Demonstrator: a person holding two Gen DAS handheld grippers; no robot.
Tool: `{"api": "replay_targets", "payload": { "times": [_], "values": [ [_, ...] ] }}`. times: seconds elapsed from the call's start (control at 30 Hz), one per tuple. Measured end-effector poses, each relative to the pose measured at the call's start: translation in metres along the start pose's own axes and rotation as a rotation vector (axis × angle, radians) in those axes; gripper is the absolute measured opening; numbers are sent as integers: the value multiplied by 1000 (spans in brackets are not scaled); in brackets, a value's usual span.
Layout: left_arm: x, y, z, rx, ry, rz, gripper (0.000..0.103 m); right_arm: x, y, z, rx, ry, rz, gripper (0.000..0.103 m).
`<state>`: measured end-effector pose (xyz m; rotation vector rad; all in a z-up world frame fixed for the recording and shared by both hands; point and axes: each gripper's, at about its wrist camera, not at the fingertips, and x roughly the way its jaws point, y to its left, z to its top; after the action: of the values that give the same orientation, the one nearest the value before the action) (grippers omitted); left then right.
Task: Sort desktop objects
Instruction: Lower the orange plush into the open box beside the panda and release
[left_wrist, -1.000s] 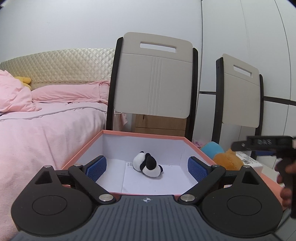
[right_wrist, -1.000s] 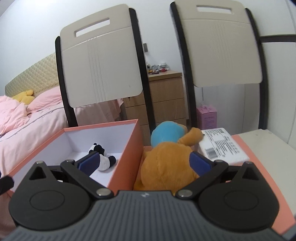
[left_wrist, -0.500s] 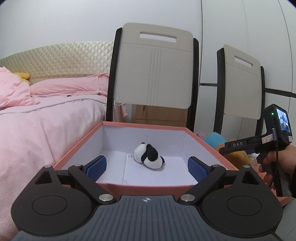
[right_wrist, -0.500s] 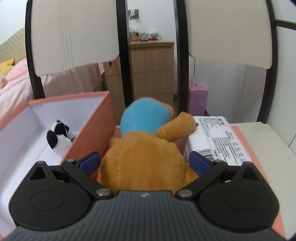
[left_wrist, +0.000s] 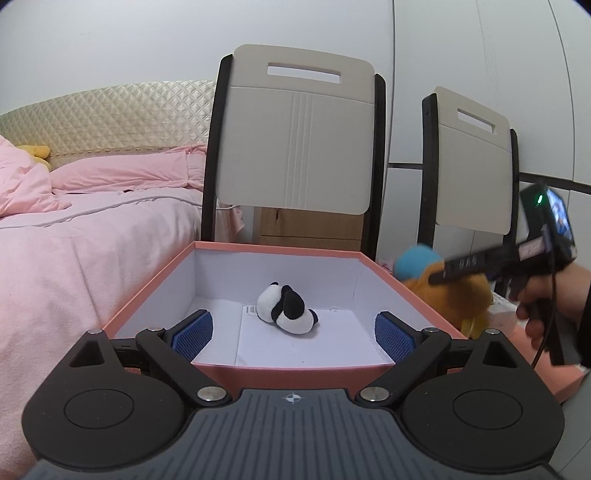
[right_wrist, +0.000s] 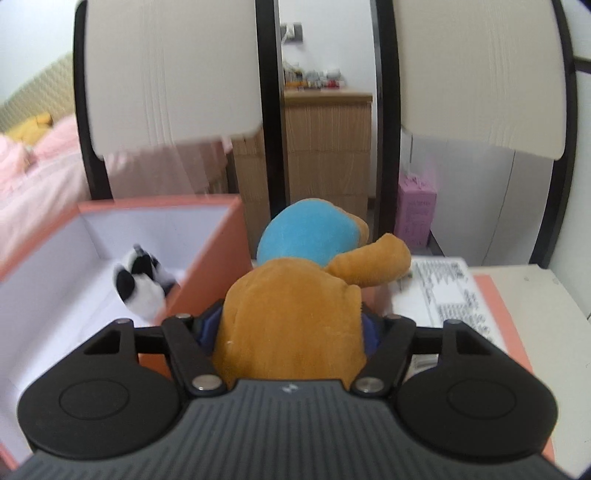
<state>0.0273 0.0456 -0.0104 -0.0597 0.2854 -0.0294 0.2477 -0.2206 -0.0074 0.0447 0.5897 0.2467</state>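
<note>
A small panda plush (left_wrist: 286, 312) lies inside the open salmon-pink box (left_wrist: 155, 280) with a white lining. My left gripper (left_wrist: 293, 332) is open and empty, its blue pads just over the box's near rim. My right gripper (right_wrist: 291, 326) is shut on the brown plush with a blue cap (right_wrist: 295, 310), right of the box wall (right_wrist: 218, 254). The same plush (left_wrist: 454, 291) and the right gripper's body show at the right of the left wrist view. The panda (right_wrist: 142, 282) also shows in the right wrist view.
A white printed package (right_wrist: 447, 295) lies right of the plush on the pink lid (right_wrist: 495, 299). Two chairs (left_wrist: 299, 147) stand behind the box. A pink bed (left_wrist: 74, 240) is at the left, a wooden dresser (right_wrist: 325, 147) behind.
My right gripper has closed its fingers onto the brown plush, which it straddled open before. The left gripper has stayed open over the box's near rim.
</note>
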Motion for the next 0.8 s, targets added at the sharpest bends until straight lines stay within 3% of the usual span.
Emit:
{"api": "replay_targets", "payload": {
  "times": [0.1, 0.3, 0.4, 0.53, 0.63, 0.8],
  "values": [
    [2, -3, -2, 24, 3, 17, 96, -19, 7, 19, -2, -55, 20, 70],
    [1, -1, -1, 11, -15, 50, 96, -31, 48, 67, -41, -66, 193, 71],
    [1, -1, -1, 10, -23, 70, 96, -16, 86, 78, -79, -5, 307, 72],
    [-1, 3, 2, -21, -46, 102, 96, 28, 140, 73, -116, 155, 417, 72],
    [-4, 7, 4, -43, -65, 124, 96, 61, 174, 64, -151, 231, 442, 72],
    [-4, 9, 7, -63, -63, 128, 96, 103, 210, 50, -172, 284, 435, 72]
  ]
}}
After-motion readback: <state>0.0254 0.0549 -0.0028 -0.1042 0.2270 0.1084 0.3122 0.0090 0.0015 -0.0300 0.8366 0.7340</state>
